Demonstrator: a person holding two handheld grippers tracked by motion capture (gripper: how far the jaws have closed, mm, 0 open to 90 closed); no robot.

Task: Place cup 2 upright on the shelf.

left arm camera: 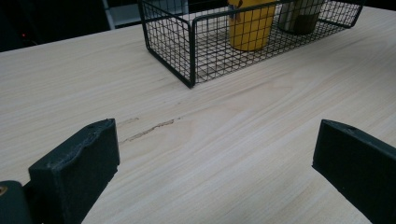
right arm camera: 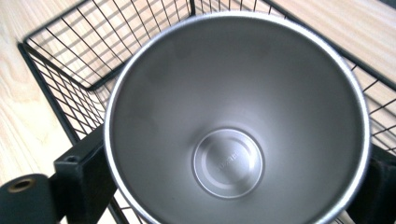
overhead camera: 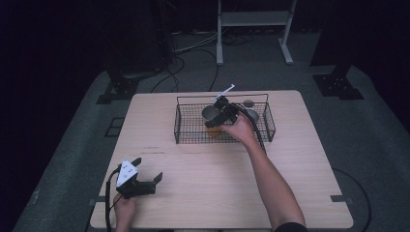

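Steel cup is what's going on right now: it sits mouth-up inside the black wire basket at the far side of the tabletop, right between the two sides of the right tongs. From the right gripper view you look straight down into it, empty and shiny. One black jaw sits at each side of the rim, but honestly I can't tell whether the pads are actually squeezing it or just flanking it.

Left tongs are parked low over the near-left part of the tabletop, spread wide with nothing in them. From there you can also spot a yellow cup standing in the basket.

My read: this is the hand-off point at the basket, either the grip on the cup or the let-go. If it's being dropped off, the next move needs the tongs fully clear of the rim, then a straight lift so the cup doesn't tip or snag the wire. If it's a pickup, it needs a firm squeeze first, then up and over the basket wall without bumping the yellow cup.
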